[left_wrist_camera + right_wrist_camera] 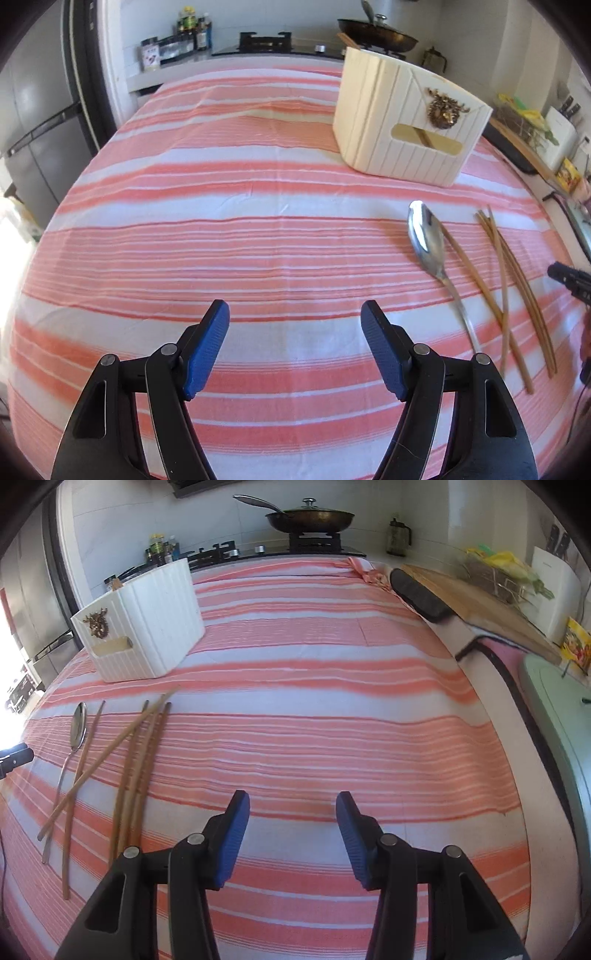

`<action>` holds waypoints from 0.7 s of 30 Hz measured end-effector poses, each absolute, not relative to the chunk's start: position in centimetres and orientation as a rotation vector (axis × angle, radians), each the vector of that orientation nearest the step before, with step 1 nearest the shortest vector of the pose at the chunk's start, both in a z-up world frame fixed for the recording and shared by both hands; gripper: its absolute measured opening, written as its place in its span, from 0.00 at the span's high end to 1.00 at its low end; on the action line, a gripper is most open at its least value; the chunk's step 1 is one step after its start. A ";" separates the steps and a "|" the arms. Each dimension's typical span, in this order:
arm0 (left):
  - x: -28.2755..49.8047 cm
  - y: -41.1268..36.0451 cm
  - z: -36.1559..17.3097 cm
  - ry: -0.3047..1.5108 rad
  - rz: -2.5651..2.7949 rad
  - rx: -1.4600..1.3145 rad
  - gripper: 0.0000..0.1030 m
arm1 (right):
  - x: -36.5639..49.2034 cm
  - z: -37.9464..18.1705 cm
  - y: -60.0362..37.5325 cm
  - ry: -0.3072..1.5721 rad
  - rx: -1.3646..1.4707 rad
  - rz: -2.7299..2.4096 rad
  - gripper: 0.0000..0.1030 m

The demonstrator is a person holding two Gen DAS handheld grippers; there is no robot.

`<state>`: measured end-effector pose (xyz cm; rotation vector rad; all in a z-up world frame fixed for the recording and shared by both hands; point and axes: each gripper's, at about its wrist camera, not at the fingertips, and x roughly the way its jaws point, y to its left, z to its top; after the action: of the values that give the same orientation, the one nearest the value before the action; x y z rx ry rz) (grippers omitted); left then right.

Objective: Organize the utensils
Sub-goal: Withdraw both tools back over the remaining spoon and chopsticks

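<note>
Approach phase; nothing picked up yet. Your left gripper (295,314) hangs over bare striped cloth (221,221) toward the table's near edge, jaws spread wide, nothing between the blue pads (207,347). To its right the utensils lie loose on the cloth: a metal spoon (428,240), bowl pointing to the far edge, one chopstick touching its right side, then a loose bundle of further chopsticks (517,280), some crossing. Beyond them, toward the table's far right corner, stands the white ribbed holder (410,122) with a gold ornament on its face; something wooden already pokes from its top. Your right gripper (293,808) is further right, over bare cloth, jaws partly parted and empty; from its camera the chopsticks (144,760) sit just left of its left finger. Judgement: the step in hand is reaching for the first utensil. The next move calls for swinging one gripper over a single piece, aligning the jaws across its shaft, descending to the cloth, then closing. The crossed sticks may drag along.
</note>
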<state>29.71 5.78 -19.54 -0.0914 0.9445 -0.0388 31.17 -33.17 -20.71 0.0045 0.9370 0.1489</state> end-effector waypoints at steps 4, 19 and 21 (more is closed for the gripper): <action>30.2 5.4 -20.4 0.928 0.006 -0.065 0.26 | 32.1 -20.9 -33.6 0.926 -0.009 0.129 0.49; 29.8 6.4 -21.3 0.924 0.053 -0.066 0.12 | 32.5 -22.2 -32.1 0.937 -0.095 0.179 0.11; 29.8 6.4 -21.3 0.925 0.054 -0.066 0.11 | 32.5 -22.3 -32.1 0.936 -0.096 0.179 0.11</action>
<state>29.83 6.45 -21.33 -0.0665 0.9245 0.0541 32.54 -32.10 -22.29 -0.0964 0.9364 0.1786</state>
